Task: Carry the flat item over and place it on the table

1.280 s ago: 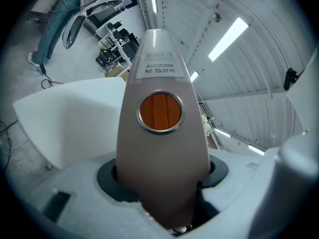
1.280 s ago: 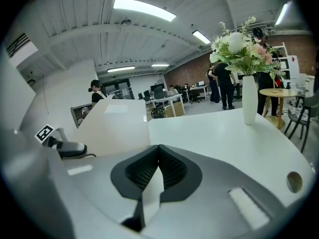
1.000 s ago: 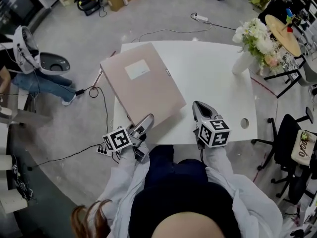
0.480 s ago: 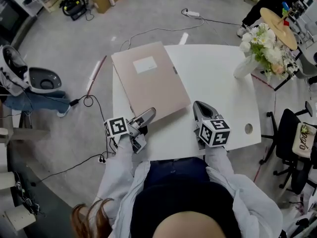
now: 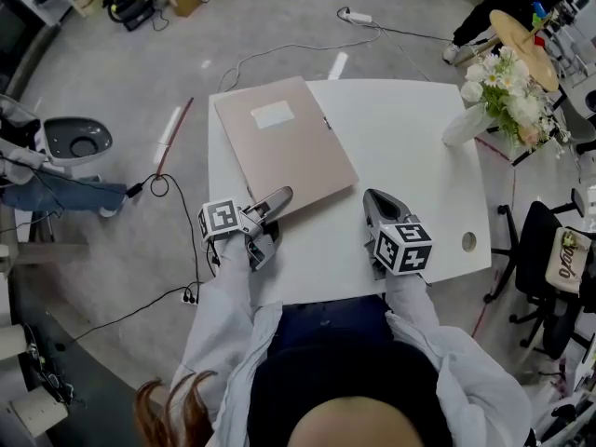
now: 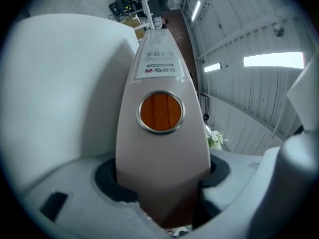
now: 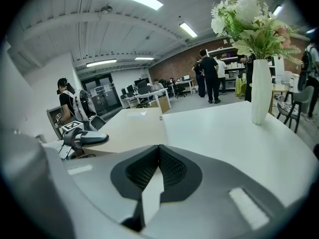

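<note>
the beige binder lies flat on the left part of the white desk, a smooth stiff rectangle with a pale label on its cover, its long axis running from near the left gripper slantwise away to the desk's far-left corner. the left gripper's jaws grip the binder's rounded spine just below its metal-rimmed finger hole and have just been easing open slightly, pads on the spine. the right gripper hangs over the bare desk beside the binder, jaws closed together on nothing.
</note>
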The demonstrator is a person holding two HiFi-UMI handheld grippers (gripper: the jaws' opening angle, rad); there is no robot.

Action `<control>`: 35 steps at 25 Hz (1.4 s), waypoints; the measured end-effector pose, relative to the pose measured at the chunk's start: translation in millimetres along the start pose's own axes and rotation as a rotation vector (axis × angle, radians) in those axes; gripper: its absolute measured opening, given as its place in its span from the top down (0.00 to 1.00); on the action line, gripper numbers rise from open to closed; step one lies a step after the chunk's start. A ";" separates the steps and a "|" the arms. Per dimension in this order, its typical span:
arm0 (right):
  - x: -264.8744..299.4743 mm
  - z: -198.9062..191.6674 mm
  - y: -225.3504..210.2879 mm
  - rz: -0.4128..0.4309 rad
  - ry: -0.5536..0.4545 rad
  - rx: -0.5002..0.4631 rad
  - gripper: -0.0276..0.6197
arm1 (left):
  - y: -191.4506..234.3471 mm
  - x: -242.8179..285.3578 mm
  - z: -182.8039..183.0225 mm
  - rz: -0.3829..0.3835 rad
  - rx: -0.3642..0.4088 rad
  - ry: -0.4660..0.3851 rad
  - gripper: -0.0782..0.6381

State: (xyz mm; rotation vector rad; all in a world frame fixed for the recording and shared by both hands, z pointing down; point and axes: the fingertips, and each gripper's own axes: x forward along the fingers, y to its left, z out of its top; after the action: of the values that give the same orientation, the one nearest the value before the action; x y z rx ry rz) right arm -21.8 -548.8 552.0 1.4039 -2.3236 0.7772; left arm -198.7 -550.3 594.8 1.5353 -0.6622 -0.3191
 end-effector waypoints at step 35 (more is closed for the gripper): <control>-53.7 6.6 16.6 0.100 -0.063 -0.070 0.94 | -45.2 -54.7 -20.4 0.457 0.655 -0.271 0.27</control>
State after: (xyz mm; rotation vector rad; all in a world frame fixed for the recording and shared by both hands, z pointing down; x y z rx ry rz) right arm -11.3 -508.3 513.9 1.3090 -2.4602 0.6813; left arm -220.6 -503.7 542.0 1.9035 -1.4018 0.0543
